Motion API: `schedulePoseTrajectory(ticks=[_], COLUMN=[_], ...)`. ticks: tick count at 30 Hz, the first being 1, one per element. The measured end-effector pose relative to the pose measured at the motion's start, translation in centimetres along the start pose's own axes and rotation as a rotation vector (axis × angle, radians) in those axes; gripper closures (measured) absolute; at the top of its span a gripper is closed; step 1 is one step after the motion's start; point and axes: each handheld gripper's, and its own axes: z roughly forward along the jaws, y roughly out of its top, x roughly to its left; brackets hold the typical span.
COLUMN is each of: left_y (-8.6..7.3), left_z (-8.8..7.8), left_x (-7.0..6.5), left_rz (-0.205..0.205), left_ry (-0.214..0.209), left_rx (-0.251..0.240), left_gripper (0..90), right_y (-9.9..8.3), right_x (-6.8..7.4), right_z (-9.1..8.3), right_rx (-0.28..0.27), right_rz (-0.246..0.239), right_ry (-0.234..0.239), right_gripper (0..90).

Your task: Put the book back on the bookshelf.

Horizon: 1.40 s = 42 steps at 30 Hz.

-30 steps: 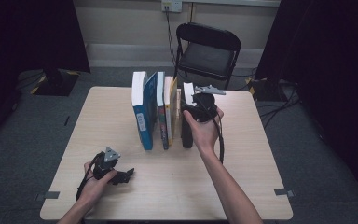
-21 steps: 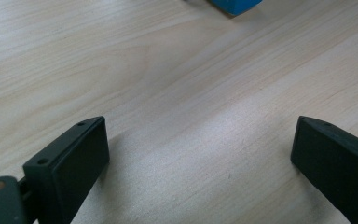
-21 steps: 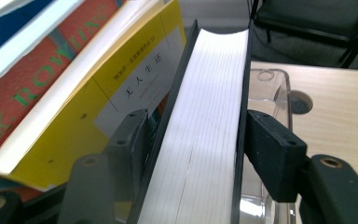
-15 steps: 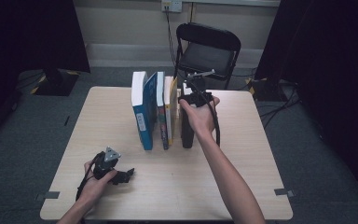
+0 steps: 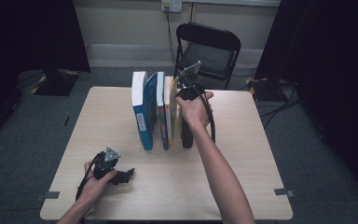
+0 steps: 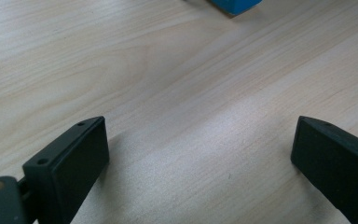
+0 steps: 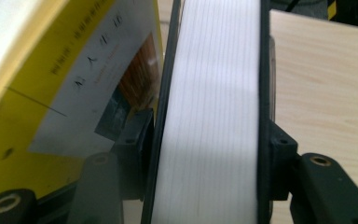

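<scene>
Right gripper [image 7: 205, 154] has just closed down around the black book [image 7: 209, 93], last in the upright row on the table [image 5: 242, 154], jaws flush against both covers. I'd lift straight up so the yellow book [image 7: 51, 93] alongside stays standing. Left gripper [image 6: 200, 154] sits open, empty.

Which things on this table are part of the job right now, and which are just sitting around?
In the job:
- right gripper, jaws just closing, clamped on the black-covered book
- the row's other books: yellow book, big blue book

Standing by:
- left gripper, open, resting on the table
- black chair behind the table
</scene>
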Motion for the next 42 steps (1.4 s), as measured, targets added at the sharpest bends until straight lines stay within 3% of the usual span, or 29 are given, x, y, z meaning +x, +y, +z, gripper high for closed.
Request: schedulePoseTrajectory(ticks=[4, 8, 20, 25, 32, 42], left_y=[0.0, 0.0, 0.0, 0.0, 0.0, 0.0], left_z=[0.0, -0.1, -0.1, -0.1, -0.1, -0.1], left_x=[0.0, 0.0, 0.0, 0.1, 0.1, 0.1], left_rz=[0.001, 0.003, 0.002, 0.015, 0.014, 0.012], left_ry=[-0.002, -0.003, -0.004, -0.005, -0.005, -0.004], left_rx=[0.002, 0.007, 0.005, 0.013, 0.013, 0.006], left_gripper=[3.8, 3.8, 4.1, 4.3, 4.3, 4.4], right_y=[0.1, 0.5, 0.3, 0.4, 1.1, 1.5], right_x=[0.4, 0.2, 0.1, -0.6, -0.9, -0.2], right_z=[0.5, 0.4, 0.2, -0.2, -0.7, 1.1], right_rx=[0.024, 0.050, 0.011, -0.017, -0.025, -0.014], right_rz=[0.000, 0.021, 0.076, 0.086, 0.062, 0.031], right_ry=[-0.031, -0.011, 0.001, 0.010, 0.019, 0.014], right_gripper=[48.6, 51.0, 54.4, 54.5, 54.5, 54.4])
